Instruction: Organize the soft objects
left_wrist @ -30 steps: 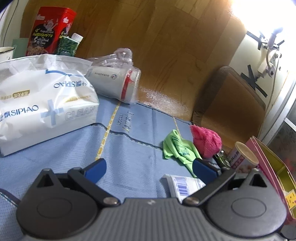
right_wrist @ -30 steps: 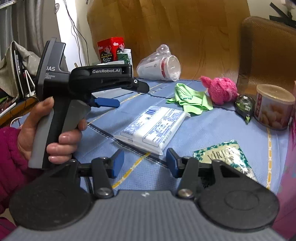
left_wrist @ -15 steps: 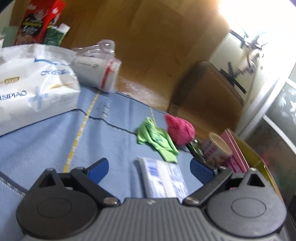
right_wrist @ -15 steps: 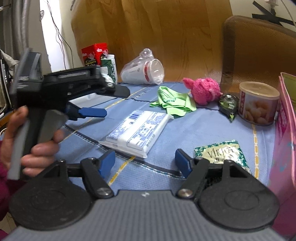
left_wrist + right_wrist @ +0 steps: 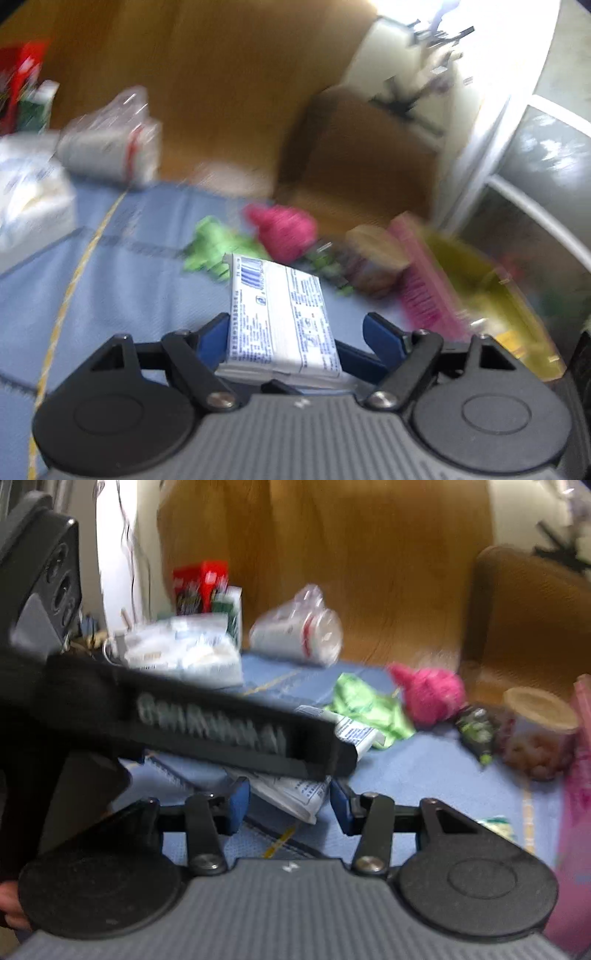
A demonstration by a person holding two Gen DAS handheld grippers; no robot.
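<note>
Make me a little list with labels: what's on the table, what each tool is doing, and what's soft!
surface: blue cloth
left tool: closing, white tissue pack between its fingers, lifted off the cloth at the far end
right tool: closing, nothing clearly gripped
soft things: green cloth, pink plush, side by side
other things: snack can, big tissue bag, pink box
picture: blurry

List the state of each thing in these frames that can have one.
left gripper: jaws closing around the pack
white tissue pack: between the left jaws, tilted
right gripper: jaws closing, nothing clearly gripped
bagged cups: lying on their side
snack tub: upright, lid on
green cloth: crumpled
</note>
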